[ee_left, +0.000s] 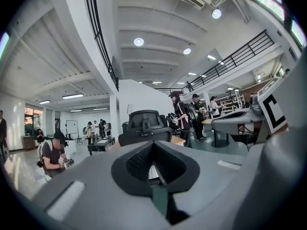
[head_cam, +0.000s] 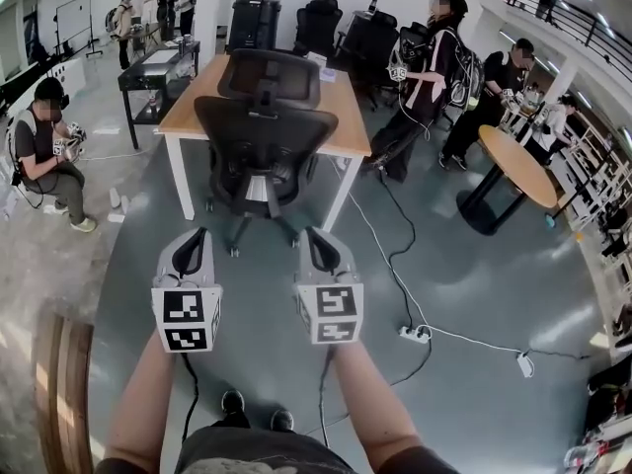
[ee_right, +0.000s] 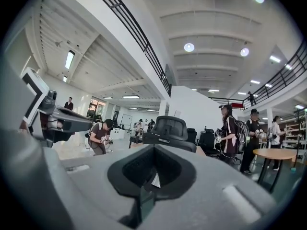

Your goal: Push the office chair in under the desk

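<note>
Office chair (head_cam: 262,141) ahead, clear of left gripper (head_cam: 197,238), right gripper (head_cam: 313,238), both pressed together

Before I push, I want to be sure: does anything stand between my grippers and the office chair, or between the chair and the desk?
Nothing visible does. Only bare floor lies between the left gripper, the right gripper and the chair, which is already at the desk's edge. A cable lies off to the right.

The left gripper (head_cam: 191,248) and right gripper (head_cam: 319,247) are held side by side on outstretched bare forearms (head_cam: 138,403). Both pairs of jaws are pressed together, with nothing between.
</note>
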